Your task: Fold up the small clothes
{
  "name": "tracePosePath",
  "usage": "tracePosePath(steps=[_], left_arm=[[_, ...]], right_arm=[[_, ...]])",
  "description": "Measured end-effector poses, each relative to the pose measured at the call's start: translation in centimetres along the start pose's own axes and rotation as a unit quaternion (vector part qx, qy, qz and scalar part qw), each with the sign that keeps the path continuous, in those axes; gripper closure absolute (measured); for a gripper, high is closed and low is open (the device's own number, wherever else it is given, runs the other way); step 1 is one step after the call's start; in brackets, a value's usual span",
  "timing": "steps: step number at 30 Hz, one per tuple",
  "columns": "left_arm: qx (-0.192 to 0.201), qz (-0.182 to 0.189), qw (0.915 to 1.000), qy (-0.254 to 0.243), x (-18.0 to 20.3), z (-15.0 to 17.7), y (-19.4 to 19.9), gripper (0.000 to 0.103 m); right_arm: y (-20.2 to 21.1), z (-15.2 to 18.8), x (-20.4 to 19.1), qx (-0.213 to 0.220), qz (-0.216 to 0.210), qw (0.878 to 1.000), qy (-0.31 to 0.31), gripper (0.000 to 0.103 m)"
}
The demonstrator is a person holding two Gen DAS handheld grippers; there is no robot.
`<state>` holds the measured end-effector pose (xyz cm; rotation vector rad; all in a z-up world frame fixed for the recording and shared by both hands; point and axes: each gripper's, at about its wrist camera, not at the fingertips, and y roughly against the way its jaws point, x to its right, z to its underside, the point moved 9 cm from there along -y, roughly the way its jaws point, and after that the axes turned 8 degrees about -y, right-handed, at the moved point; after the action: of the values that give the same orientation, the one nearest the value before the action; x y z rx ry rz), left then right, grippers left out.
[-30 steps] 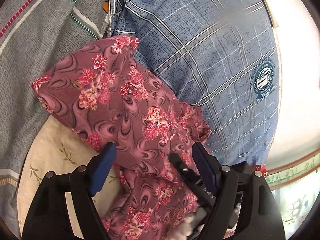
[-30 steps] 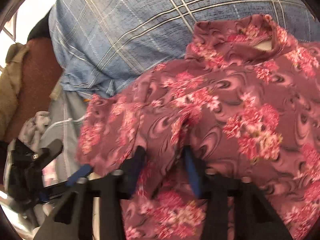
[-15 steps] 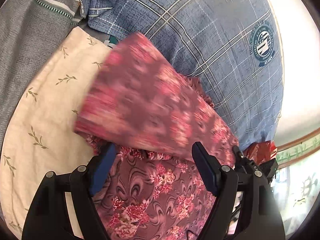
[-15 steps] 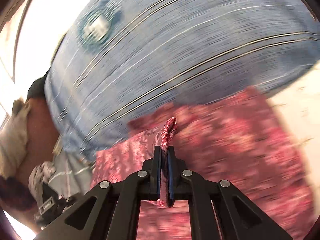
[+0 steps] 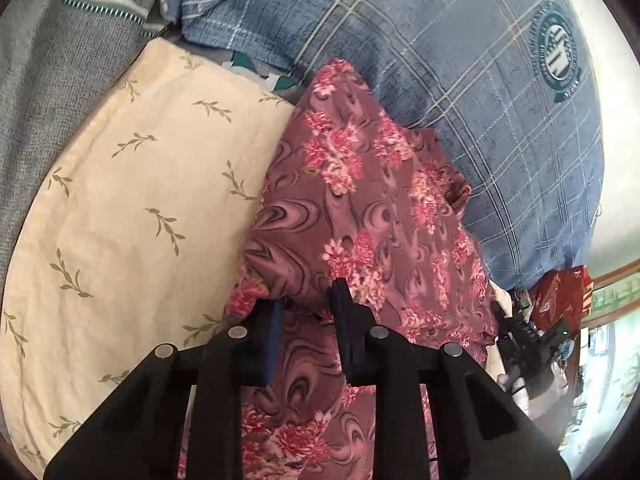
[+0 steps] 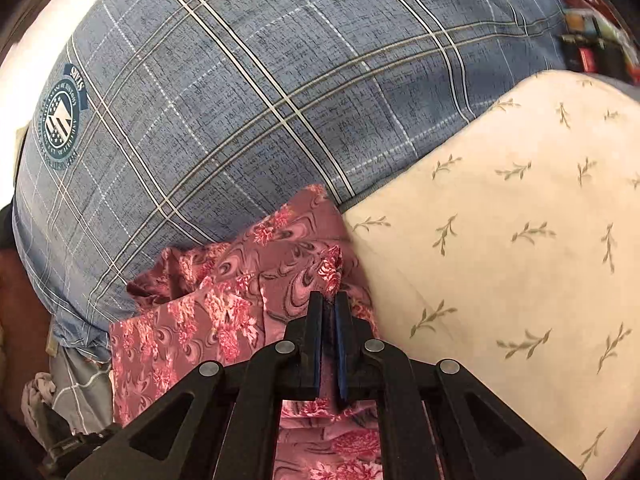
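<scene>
A maroon garment with pink flowers [image 5: 360,208] lies bunched between a cream leaf-print cloth [image 5: 132,216] and a blue plaid pillow [image 5: 460,60]. My left gripper [image 5: 308,300] has its jaws closed in on a fold of the garment's near edge. In the right wrist view the same garment [image 6: 240,280] hangs crumpled, and my right gripper [image 6: 328,304] is shut on a thin edge of it, beside the cream cloth [image 6: 500,240].
A grey striped blanket [image 5: 52,40] lies at the far left. The blue plaid pillow [image 6: 240,80] fills the back. A red packet [image 5: 560,292] and clutter sit at the right. More clothes [image 6: 72,380] lie at the lower left of the right wrist view.
The right gripper shut on the garment's edge and pulled it across. The left gripper's jaws closed from wide open onto a fold. The garment shifted right, uncovering more cream cloth.
</scene>
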<state>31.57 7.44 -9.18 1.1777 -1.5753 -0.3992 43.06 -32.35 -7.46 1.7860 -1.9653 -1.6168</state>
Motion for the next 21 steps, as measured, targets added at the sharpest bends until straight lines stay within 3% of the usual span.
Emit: tracePosePath(steps=[2,4,7,8,9,11,13,14,16,17,20,21], left_arm=[[0.009,-0.001,0.9999,-0.005,0.4,-0.3,0.4,0.081],[0.002,-0.018,0.9998,-0.010,0.2,-0.1,0.0,0.077],[-0.018,-0.028,0.9993,-0.017,-0.1,0.4,-0.9,0.075],[-0.022,-0.023,0.9992,-0.024,0.3,0.5,-0.4,0.073],[-0.026,-0.007,0.9992,-0.030,0.7,0.6,-0.1,0.069],[-0.025,0.059,0.9970,-0.043,2.4,0.9,1.3,0.066],[0.000,0.114,0.9915,-0.063,3.9,0.4,3.5,0.057],[0.018,0.119,0.9906,-0.066,4.1,0.0,4.4,0.053],[0.058,0.104,0.9911,-0.061,3.7,-0.9,5.4,0.035],[0.063,0.089,0.9926,-0.054,3.2,-1.2,5.2,0.034],[0.006,0.011,0.9988,-0.047,1.4,-0.6,1.1,0.034],[-0.021,-0.022,0.9983,-0.050,0.8,0.0,-0.4,0.039]], right_arm=[[1.5,-0.4,-0.8,0.022,-0.040,0.999,-0.008,0.098],[2.1,-0.6,-1.2,0.033,-0.051,0.998,-0.003,0.098],[-0.4,0.7,0.6,-0.013,0.026,0.999,0.024,0.097],[-0.8,1.2,1.1,-0.024,0.032,0.999,0.028,0.098],[-0.2,1.2,1.1,-0.012,0.029,0.999,0.029,0.097],[0.8,1.1,0.7,0.001,0.033,0.999,0.015,0.092],[2.4,0.9,0.5,0.020,0.029,0.999,0.008,0.091],[3.3,0.8,0.1,0.028,0.019,0.999,0.012,0.091],[4.3,1.3,-1.4,0.033,-0.005,0.999,0.031,0.091],[4.3,1.8,-2.2,0.027,-0.010,0.999,0.043,0.090],[3.2,3.4,-4.1,0.008,-0.011,0.997,0.077,0.090],[2.4,4.1,-4.4,0.001,-0.006,0.996,0.086,0.089]])
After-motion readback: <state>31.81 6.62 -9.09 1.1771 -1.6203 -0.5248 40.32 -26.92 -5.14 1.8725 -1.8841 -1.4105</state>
